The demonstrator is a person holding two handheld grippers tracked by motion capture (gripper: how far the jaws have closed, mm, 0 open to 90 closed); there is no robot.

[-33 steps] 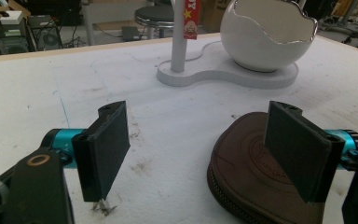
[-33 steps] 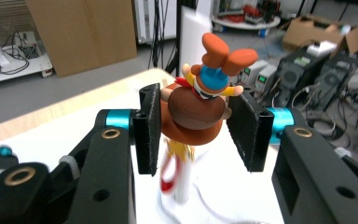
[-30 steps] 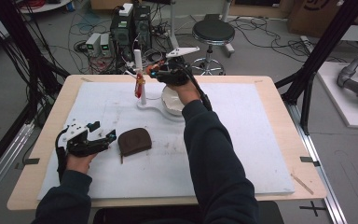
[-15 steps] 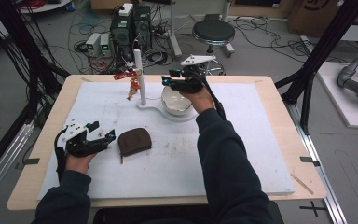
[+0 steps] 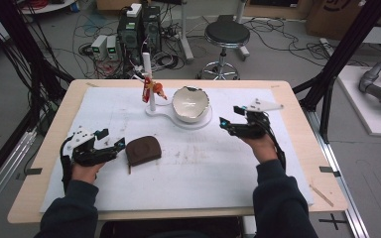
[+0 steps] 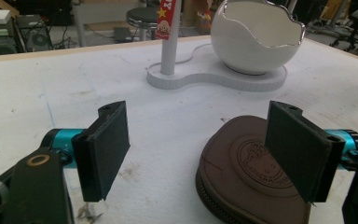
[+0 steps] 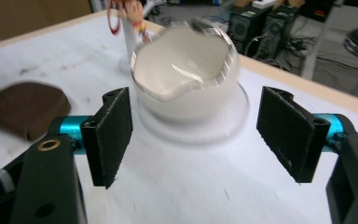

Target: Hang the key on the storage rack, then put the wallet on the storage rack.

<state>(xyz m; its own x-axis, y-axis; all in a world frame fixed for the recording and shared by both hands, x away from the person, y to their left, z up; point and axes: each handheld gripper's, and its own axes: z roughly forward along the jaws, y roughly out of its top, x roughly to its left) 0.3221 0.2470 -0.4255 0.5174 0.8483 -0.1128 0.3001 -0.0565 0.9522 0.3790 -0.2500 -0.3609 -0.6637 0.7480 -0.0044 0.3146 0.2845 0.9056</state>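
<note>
High view, glossy cracked-egg bowl [image 5: 191, 103], brown leathery pouch [image 5: 143, 150]

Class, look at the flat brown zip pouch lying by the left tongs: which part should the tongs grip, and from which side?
Probably the near edge of the brown pouch, approached low from the left tongs' side. It lies flat on the white mat, so only its rounded, zipped rim offers opposing faces; the open jaws already flank that edge.

Pouch [image 5: 143, 150] before stand [image 5: 178, 117]; bowl [image 5: 191, 103] on stand.
</note>
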